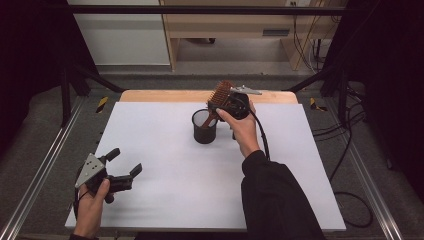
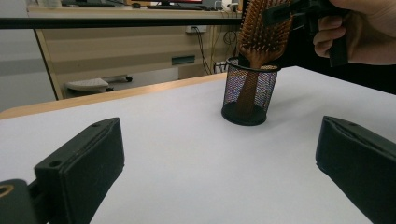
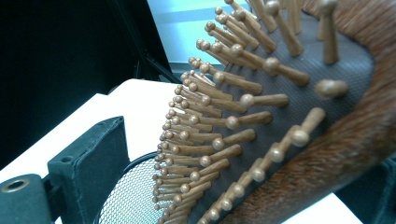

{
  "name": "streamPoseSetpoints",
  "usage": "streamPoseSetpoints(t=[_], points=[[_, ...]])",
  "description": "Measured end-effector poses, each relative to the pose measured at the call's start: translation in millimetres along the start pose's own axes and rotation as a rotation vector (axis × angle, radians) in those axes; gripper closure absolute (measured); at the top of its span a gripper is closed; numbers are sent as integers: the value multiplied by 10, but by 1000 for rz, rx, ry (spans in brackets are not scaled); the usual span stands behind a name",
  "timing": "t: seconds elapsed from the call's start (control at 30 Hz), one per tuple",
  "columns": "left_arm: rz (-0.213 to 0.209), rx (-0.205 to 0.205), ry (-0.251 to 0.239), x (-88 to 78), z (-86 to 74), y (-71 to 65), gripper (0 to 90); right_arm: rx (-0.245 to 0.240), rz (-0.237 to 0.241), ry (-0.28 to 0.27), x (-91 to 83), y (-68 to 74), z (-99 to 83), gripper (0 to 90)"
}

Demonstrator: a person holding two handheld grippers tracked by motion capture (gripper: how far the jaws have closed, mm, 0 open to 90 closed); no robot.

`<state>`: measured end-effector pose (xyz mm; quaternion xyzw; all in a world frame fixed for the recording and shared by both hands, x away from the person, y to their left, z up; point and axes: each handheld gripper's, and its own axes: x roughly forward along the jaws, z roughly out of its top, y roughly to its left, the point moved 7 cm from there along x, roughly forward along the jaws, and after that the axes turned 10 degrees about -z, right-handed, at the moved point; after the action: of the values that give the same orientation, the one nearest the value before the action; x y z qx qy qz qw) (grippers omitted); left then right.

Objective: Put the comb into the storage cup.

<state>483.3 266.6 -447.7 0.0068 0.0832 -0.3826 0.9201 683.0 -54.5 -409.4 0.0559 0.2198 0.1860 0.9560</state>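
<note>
A wooden paddle hairbrush (image 1: 221,92) stands handle-down in a black mesh cup (image 1: 204,127) at the back middle of the white table. My right gripper (image 1: 223,101) is at the brush head. In the right gripper view the brush (image 3: 261,107) sits between the jaws of that gripper (image 3: 243,158), with a gap between the left pad (image 3: 93,158) and the bristle tips, so it is open. The cup's rim (image 3: 126,196) shows below. My left gripper (image 1: 125,161) rests open and holds nothing near the front left; its view (image 2: 222,135) faces the cup (image 2: 247,93) and brush (image 2: 261,32).
The white table sheet (image 1: 175,190) has a wooden strip (image 1: 160,96) along its back edge. Metal rails (image 1: 45,165) run along both sides. A cable (image 1: 262,140) trails from the right gripper over the forearm. Desks and cables stand beyond the table.
</note>
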Motion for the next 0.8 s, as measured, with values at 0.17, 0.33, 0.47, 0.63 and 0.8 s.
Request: streamPoseSetpoints(t=[0.17, 0.33, 0.47, 0.63, 0.8], points=[[1, 0, 0, -1, 0, 0, 13, -4, 3, 2, -34, 1, 9, 60], [1, 1, 0, -1, 1, 0, 13, -12, 6, 5, -73, 5, 15, 60], [1, 1, 0, -1, 1, 0, 13, -23, 3, 7, -106, 9, 18, 60], [1, 1, 0, -2, 2, 0, 13, -24, 2, 7, -156, -22, 4, 60], [3, 2, 0, -1, 2, -1, 13, -28, 6, 2, -232, -48, -5, 60]])
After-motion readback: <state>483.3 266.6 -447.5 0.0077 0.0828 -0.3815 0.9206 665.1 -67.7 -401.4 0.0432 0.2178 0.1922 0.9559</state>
